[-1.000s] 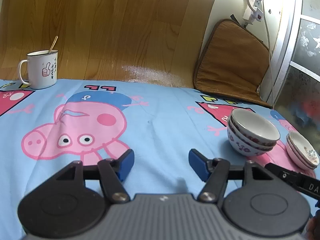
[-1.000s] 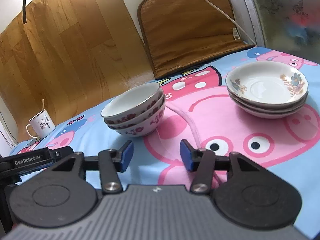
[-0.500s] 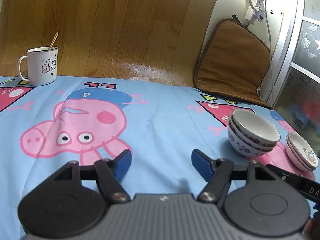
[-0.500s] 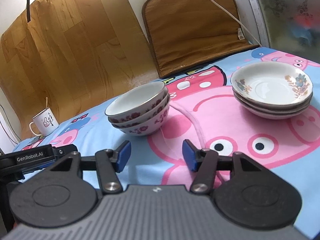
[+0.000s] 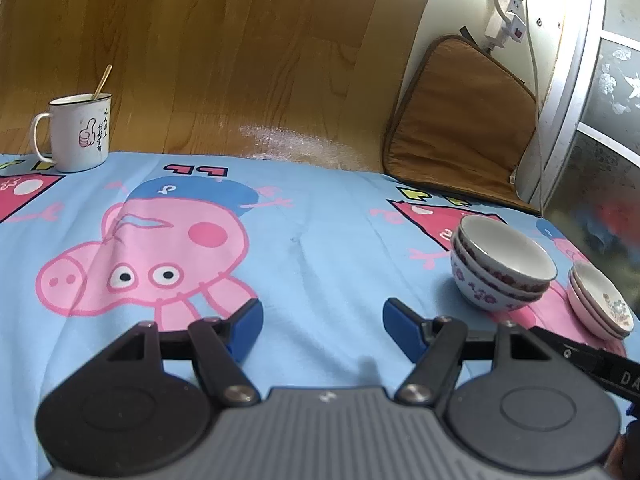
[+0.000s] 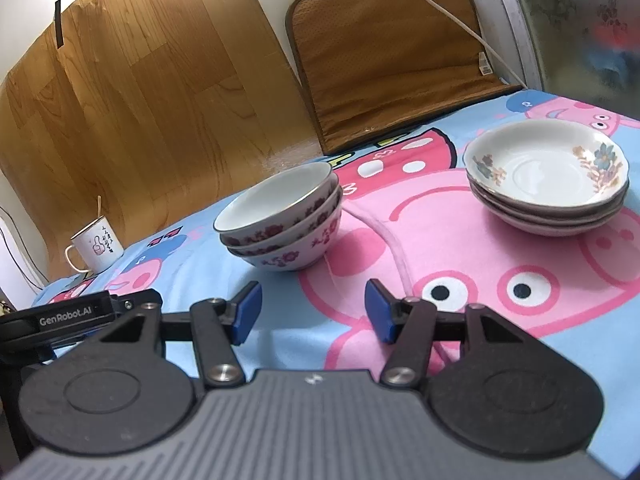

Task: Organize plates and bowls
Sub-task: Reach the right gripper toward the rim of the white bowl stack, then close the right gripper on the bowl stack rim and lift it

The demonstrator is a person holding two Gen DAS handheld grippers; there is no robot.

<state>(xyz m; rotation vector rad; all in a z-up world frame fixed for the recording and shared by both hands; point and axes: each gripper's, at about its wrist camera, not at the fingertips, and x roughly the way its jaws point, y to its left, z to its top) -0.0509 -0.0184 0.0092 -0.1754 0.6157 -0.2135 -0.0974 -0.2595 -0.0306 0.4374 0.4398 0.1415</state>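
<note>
Your left tongs [image 5: 320,318] stand wide apart with nothing between the blue pads, hovering over the blue cartoon-pig cloth [image 5: 320,220] on the desk. Your right tongs [image 6: 313,310] are spread just as wide and hold nothing.

Take the stack of floral bowls [image 6: 284,220] as your landmark: it sits just beyond the right tongs, slightly to their left, three bowls nested upright. To the right of the bowls, apart from them, lies the stack of shallow flowered plates [image 6: 548,184], also nested. Far to the left of the bowls, at the cloth's back edge, stands a white enamel mug [image 6: 96,246] with a thin stick in it. Behind the bowls, a brown cushion [image 6: 392,52] leans against the wall beside a wood-grain panel [image 6: 160,92].
</note>
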